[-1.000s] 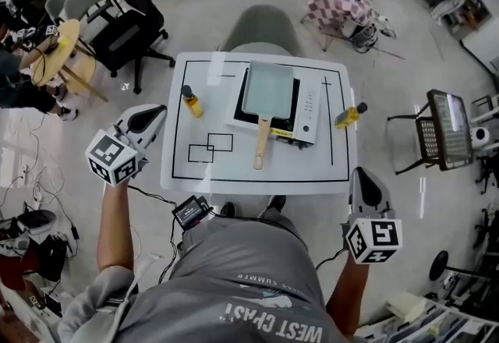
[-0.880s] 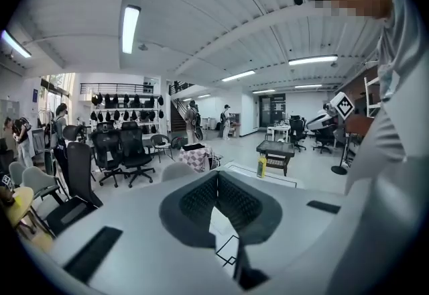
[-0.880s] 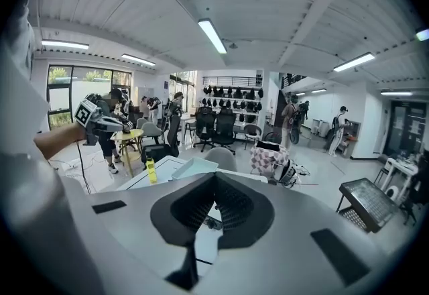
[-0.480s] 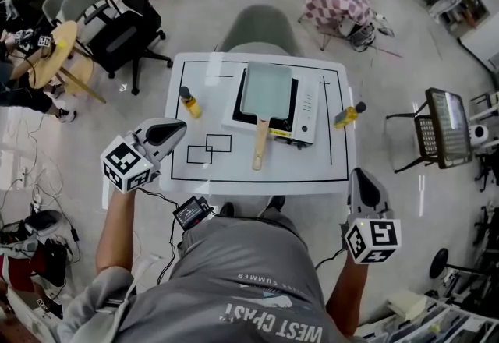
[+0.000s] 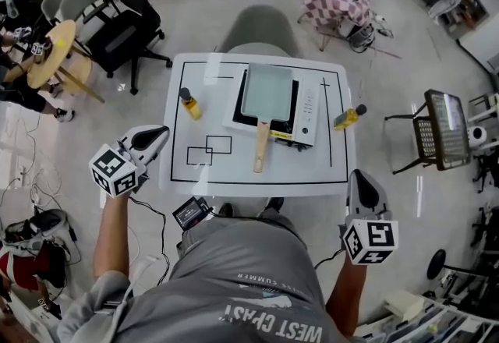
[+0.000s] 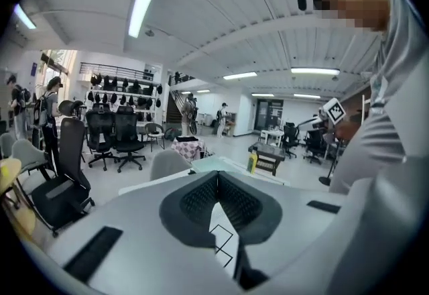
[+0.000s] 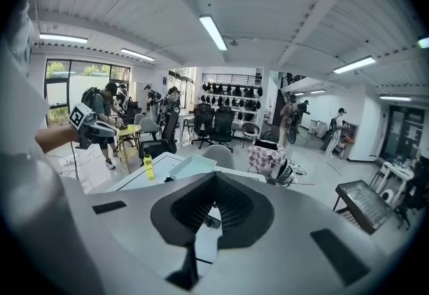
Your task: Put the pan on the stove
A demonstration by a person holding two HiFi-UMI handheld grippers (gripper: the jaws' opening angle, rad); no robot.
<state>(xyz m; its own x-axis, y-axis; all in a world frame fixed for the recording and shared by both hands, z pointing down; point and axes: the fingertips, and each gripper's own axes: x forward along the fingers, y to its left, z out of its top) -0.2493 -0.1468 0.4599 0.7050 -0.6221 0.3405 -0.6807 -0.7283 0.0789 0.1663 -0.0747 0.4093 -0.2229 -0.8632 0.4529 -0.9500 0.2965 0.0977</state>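
A white worktop (image 5: 312,166) carries a stove (image 5: 309,111) with the pale rectangular pan (image 5: 267,92) resting on top, its wooden handle (image 5: 260,145) pointing toward the person. The left gripper (image 5: 160,133) hangs by the worktop's left edge and the right gripper (image 5: 361,175) off its near right corner, both with jaws pressed together on nothing. A left bottle (image 5: 190,104) and a right bottle (image 5: 348,117), both yellow, flank the stove.

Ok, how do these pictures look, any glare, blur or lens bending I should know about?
Head view: even light, sharp on the white square table and pale green rectangular pan, bright glare on the floor at left. Left gripper view: strong fisheye, dark corners, the left gripper close up and soft. Right gripper view: same fisheye, ceiling strip light blown out, right gripper soft.
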